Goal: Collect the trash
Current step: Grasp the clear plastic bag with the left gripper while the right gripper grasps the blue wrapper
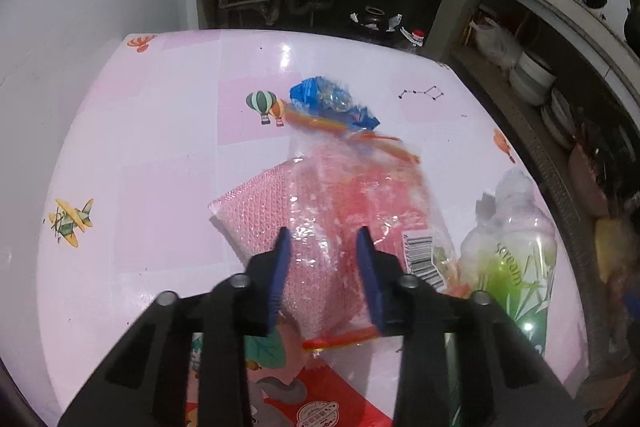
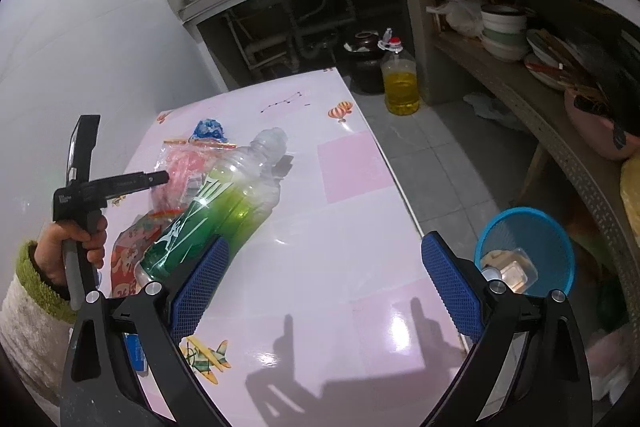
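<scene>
A clear zip bag (image 1: 320, 195) stuffed with pink bubble wrap lies on the pink table (image 1: 140, 147). My left gripper (image 1: 323, 233) pinches its near part, with the blue pads pressed into the plastic on both sides. Beyond the bag sits a crumpled blue wrapper (image 1: 332, 103). An empty green-labelled plastic bottle (image 1: 512, 251) lies to the right, and a red snack packet (image 1: 320, 399) lies under the gripper. In the right wrist view my right gripper (image 2: 324, 283) hangs wide open above the table beside the bottle (image 2: 224, 203), holding nothing. A hand (image 2: 76, 239) holds the left gripper (image 2: 160, 179) at the bag (image 2: 176, 163).
A blue mesh basket (image 2: 528, 247) with clear plastic packaging in it stands on the floor past the table's right edge. A jug of yellow oil (image 2: 400, 83) and a dark jar stand beyond the far edge. Shelves with stacked bowls (image 2: 504, 27) run along the right.
</scene>
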Demonstrator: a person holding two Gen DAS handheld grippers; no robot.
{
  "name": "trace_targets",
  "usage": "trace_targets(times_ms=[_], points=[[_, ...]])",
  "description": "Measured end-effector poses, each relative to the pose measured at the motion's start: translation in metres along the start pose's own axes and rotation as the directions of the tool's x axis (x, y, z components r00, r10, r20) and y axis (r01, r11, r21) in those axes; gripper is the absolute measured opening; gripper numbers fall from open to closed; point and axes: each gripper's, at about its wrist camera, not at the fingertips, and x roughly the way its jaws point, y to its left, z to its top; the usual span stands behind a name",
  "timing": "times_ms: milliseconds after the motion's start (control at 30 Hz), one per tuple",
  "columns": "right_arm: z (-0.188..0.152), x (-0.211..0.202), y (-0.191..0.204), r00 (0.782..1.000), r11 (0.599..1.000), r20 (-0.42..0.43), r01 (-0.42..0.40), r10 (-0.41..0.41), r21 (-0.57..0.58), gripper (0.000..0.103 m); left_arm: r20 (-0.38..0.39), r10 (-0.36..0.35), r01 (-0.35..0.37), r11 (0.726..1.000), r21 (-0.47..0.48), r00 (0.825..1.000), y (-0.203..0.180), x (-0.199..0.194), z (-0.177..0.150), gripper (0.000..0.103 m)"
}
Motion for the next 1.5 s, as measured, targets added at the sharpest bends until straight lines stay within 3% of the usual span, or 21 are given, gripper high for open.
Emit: trace_targets(times_ms=[233, 500, 600, 700, 767, 967, 1167, 1233, 1433, 1500], points=[[0.0, -0.005, 0.0, 1.0, 1.0, 0.009, 0.006, -0.006, -0.006, 0.09, 0.031, -0.008, 0.008, 1.0, 0.008, 0.999, -0.002, -0.01, -0.004, 0.012], [0.029, -0.012, 0.015, 0.998, 0.997, 0.054, -0.011, 0.016, -0.081, 0.088, 0.121, -0.084, 0.09, 0.995, -0.051, 0.989, 0.008, -0.039, -0.006, 0.002], [0.063, -0.013, 0.032, 0.991, 0.987, 0.088, -0.086, 0.099, -0.136, 0.088, 0.166, -0.113, 0.128, 0.988, -0.085, 0.98, 0.016, -0.059, -0.008, 0.001], [0.096, -0.001, 0.048, 0.978, 0.969, 0.056, -0.189, 0.2, -0.158, 0.088, 0.204, -0.135, 0.162, 0.979, -0.122, 0.97, 0.025, -0.075, -0.012, 0.001], [0.121, 0.018, 0.063, 0.961, 0.949, 0.0, -0.272, 0.276, -0.159, 0.088, 0.224, -0.15, 0.185, 0.972, -0.146, 0.963, 0.032, -0.084, -0.016, 0.001], [0.172, 0.107, 0.12, 0.905, 0.907, -0.236, -0.394, 0.355, -0.148, 0.088, 0.261, -0.178, 0.241, 0.943, -0.231, 0.949, 0.052, -0.103, -0.031, 0.001], [0.183, 0.214, 0.187, 0.87, 0.903, -0.455, -0.337, 0.191, -0.267, 0.088, 0.318, -0.156, 0.253, 0.922, -0.293, 0.935, 0.071, -0.124, -0.039, 0.001], [0.181, 0.242, 0.202, 0.841, 0.897, -0.513, -0.347, 0.17, -0.272, 0.088, 0.329, -0.147, 0.254, 0.917, -0.308, 0.933, 0.077, -0.129, -0.04, 0.001], [0.172, 0.312, 0.214, 0.795, 0.93, -0.605, -0.257, 0.049, -0.263, 0.072, 0.351, -0.154, 0.275, 0.904, -0.328, 0.924, 0.084, -0.136, -0.042, 0.001], [0.168, 0.325, 0.21, 0.772, 0.943, -0.635, -0.237, 0.036, -0.235, 0.061, 0.358, -0.156, 0.28, 0.902, -0.329, 0.921, 0.085, -0.139, -0.043, 0.001]])
